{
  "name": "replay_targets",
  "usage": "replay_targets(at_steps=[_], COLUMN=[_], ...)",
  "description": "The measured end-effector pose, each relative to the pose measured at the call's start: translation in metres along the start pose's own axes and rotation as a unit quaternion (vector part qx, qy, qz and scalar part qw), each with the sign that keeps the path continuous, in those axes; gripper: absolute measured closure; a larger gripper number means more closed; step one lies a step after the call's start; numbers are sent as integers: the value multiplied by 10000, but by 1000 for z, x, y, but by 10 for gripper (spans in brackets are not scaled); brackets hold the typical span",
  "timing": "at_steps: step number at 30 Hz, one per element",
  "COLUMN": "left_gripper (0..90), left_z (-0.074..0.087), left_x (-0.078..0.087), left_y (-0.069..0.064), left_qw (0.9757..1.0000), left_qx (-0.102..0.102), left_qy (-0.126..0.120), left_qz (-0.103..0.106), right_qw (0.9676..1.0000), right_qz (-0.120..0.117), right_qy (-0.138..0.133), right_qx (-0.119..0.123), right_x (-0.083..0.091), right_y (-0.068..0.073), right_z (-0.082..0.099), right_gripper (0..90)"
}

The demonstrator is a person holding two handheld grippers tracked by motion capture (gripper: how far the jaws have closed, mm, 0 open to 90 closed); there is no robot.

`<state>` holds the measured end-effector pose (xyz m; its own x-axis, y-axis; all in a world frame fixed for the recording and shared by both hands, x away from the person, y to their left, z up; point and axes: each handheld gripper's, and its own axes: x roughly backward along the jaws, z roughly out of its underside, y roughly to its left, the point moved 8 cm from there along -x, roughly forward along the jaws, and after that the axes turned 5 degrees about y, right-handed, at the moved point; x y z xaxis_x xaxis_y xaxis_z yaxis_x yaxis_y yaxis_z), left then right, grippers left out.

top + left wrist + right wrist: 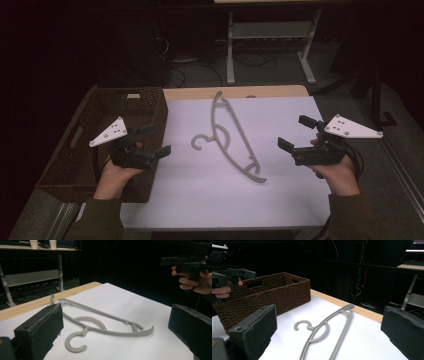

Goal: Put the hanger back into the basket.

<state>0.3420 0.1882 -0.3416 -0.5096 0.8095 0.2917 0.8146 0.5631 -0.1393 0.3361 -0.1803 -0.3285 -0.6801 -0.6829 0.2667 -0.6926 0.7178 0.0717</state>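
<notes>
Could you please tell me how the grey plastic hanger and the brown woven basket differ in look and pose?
The grey plastic hanger is thin, pale and lies flat on the white sheet; the brown woven basket is dark, deep and box-shaped. The hanger lies mid-table between the open grippers; the basket stands at the table's left edge. Neither is held.

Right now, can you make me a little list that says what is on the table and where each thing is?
hanger: grey plastic clothes hanger, flat on the white table top, near the middle
basket: brown woven basket, at the table's left edge
left hand-held gripper: jaws open, nothing between them, in front of the basket
right hand-held gripper: jaws open, nothing between them, right of the hanger
contact: neither gripper touches the hanger
</notes>
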Motion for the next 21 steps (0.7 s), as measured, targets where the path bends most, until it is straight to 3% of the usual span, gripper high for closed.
replay_targets(at_steps=[7, 10, 11, 17, 18, 21], left_gripper=[0, 0, 0, 0, 0, 0], left_z=[3, 4, 4, 13, 15, 20], left_x=[-17, -23, -25, -40, -42, -49], left_y=[-14, -19, -21, -31, -31, -35], left_qw=[9989, 9986, 9985, 9972, 9971, 9968], left_qx=[-137, -169, -167, -180, -170, -155], left_qy=[437, 507, 527, 725, 738, 780], left_qz=[-21, 15, 43, 99, 102, 116], right_qw=[9995, 9993, 9987, 9957, 9937, 9915], right_qz=[57, 73, 103, 91, 52, 12], right_qy=[321, 376, 507, 927, 1122, 1299], right_qx=[5, 4, 21, -6, -1, 2], right_x=[-8, -10, -14, -28, -32, -37], right_y=[-2, -3, -3, -3, -2, 0], right_z=[10, 12, 15, 27, 33, 38], right_gripper=[2, 2, 12, 99, 149, 219])
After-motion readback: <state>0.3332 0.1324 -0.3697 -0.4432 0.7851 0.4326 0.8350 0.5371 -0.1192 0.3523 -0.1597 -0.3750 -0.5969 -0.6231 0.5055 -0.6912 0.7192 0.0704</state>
